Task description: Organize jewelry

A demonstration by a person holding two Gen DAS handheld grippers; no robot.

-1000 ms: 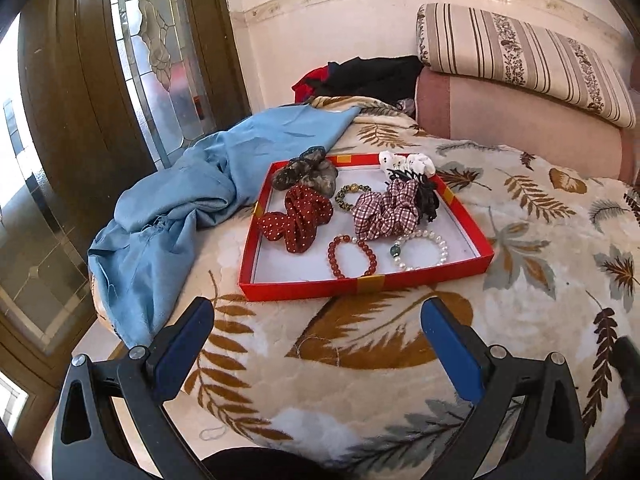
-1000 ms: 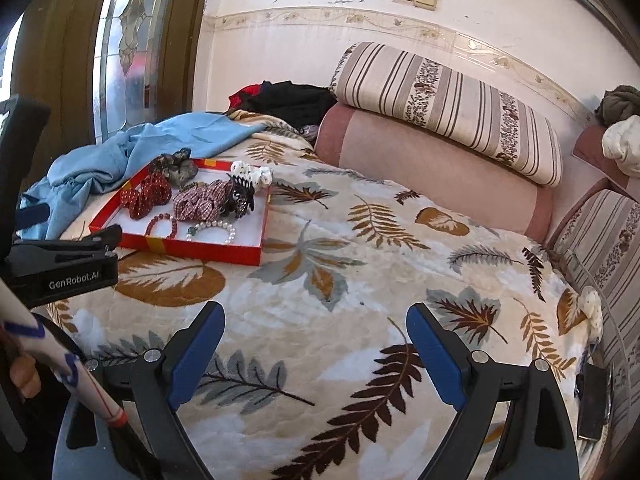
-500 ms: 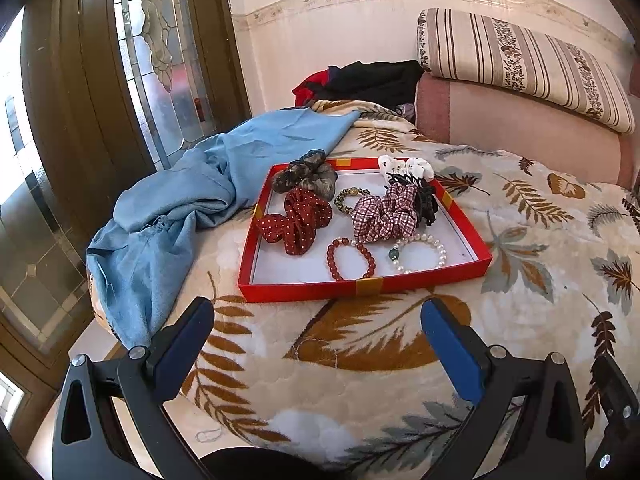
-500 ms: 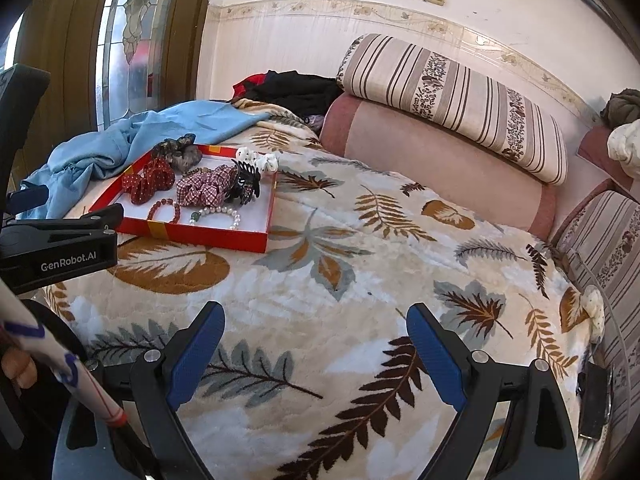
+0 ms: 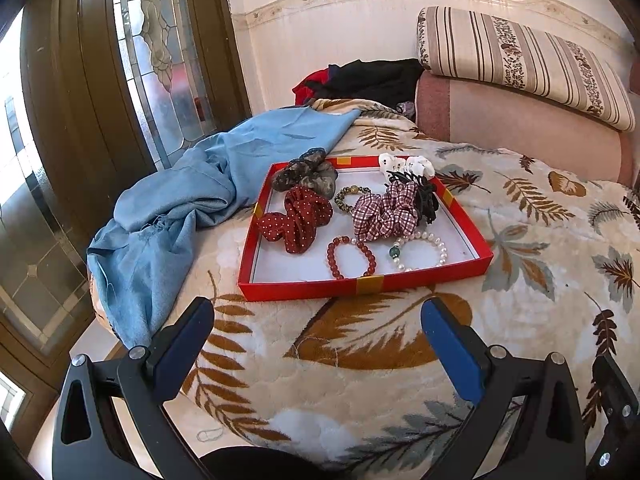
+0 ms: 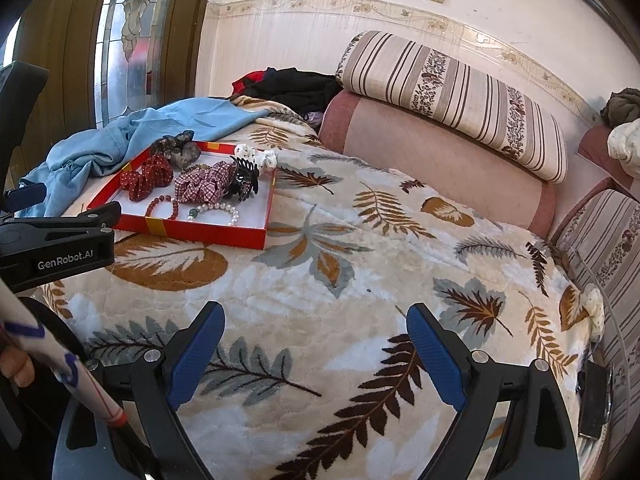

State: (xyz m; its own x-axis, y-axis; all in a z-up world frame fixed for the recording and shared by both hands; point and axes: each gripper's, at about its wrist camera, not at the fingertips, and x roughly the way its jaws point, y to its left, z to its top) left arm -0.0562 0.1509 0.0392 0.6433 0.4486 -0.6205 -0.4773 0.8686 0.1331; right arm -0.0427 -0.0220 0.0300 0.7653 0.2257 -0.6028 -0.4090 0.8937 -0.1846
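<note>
A red tray [image 5: 312, 290] with a white floor lies on the leaf-print blanket; it also shows in the right wrist view [image 6: 208, 234]. In it lie a red dotted scrunchie [image 5: 298, 220], a checked scrunchie [image 5: 386, 214], a grey scrunchie [image 5: 310, 176], a black claw clip [image 5: 426, 196], a white clip [image 5: 404, 164], a red bead bracelet [image 5: 352, 256], a pearl bracelet [image 5: 420, 250] and a small patterned band [image 5: 350, 196]. My left gripper [image 5: 318, 320] is open and empty just in front of the tray. My right gripper [image 6: 316, 330] is open and empty over bare blanket, right of the tray.
A blue cloth [image 5: 188, 208] lies left of the tray and hangs over the bed edge. Dark clothes [image 5: 368, 80] are piled at the back. Pink and striped bolsters [image 6: 440, 152] line the wall. A glass door [image 5: 152, 60] stands at left.
Both grippers have shifted slightly, so the tray sits a little lower and nearer in both views. Jaws stay open. Nothing in the tray has moved.
</note>
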